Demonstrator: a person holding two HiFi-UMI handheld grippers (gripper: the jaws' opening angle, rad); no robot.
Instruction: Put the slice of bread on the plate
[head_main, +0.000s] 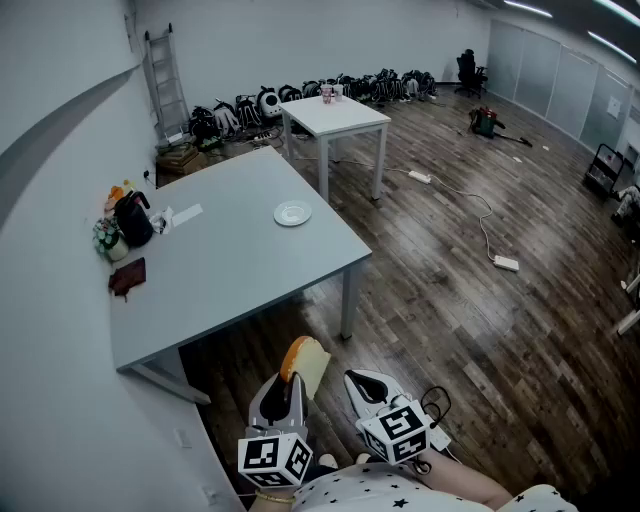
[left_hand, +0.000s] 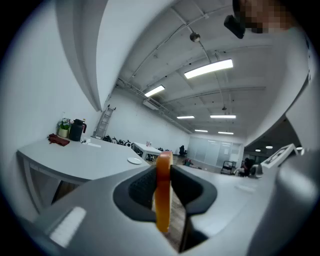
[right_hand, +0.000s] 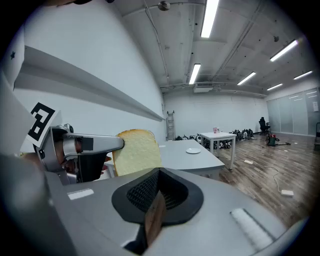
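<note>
Your left claw (head_main: 288, 388) grips the bread (head_main: 310, 364), well short of the plate (head_main: 292, 213) on the counter (head_main: 225, 275); next, likely carry it over.

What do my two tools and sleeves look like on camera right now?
Left tool and right tool: light grey shells, black ribbed pads, each carrying a white cube with black square markers. A black cable loops beside the right one. The top is white with black stars.

Grey table (head_main: 240, 262), white table (head_main: 342, 116), dark wood floor (head_main: 470, 310), ladder (head_main: 165, 78).
</note>
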